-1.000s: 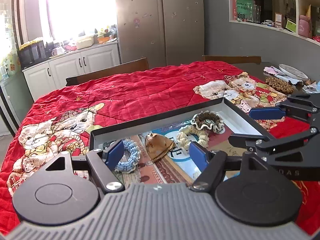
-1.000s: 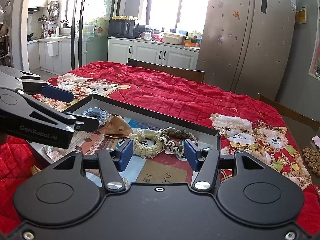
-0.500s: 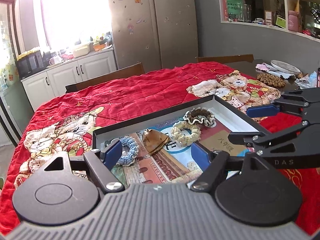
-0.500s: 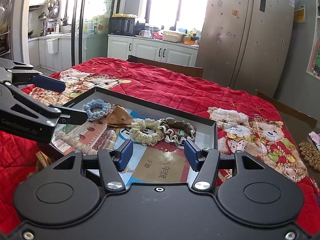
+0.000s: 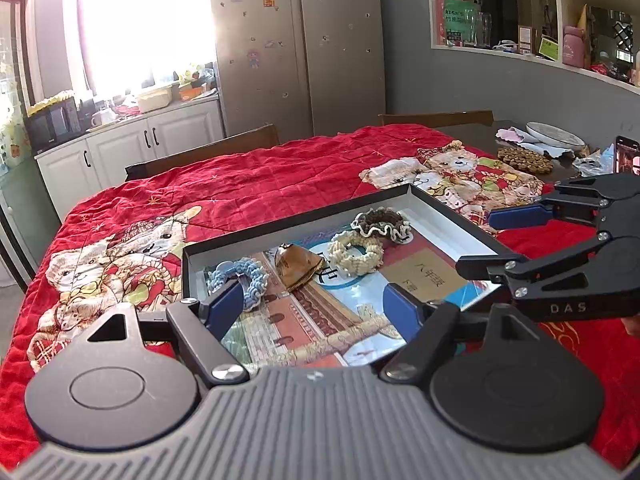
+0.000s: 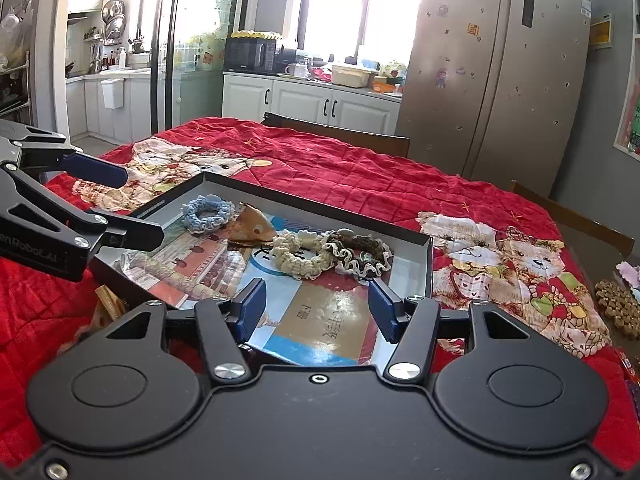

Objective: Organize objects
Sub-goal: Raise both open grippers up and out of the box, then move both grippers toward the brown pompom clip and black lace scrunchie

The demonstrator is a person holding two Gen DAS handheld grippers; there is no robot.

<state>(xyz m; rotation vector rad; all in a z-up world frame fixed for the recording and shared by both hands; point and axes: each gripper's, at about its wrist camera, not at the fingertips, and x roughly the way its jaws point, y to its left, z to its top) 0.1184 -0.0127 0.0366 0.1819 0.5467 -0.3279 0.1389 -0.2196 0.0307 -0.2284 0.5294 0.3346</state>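
A shallow black-rimmed tray lies on the red quilt. Along its far side sit a blue scrunchie, a brown shell-shaped pouch, a cream scrunchie and a brown frilled scrunchie. My left gripper hovers open over the tray's near left part, holding nothing. My right gripper stands open over the near right part, also with nothing between its pads.
The red quilt covers most of the table. Past its right edge lie a wooden bead mat, a plate and a phone. Chairs stand at the far side, with a fridge behind.
Both grippers have drawn back towards me from the objects, so more of the tray shows in front of the pads. The objects in the tray have not moved.
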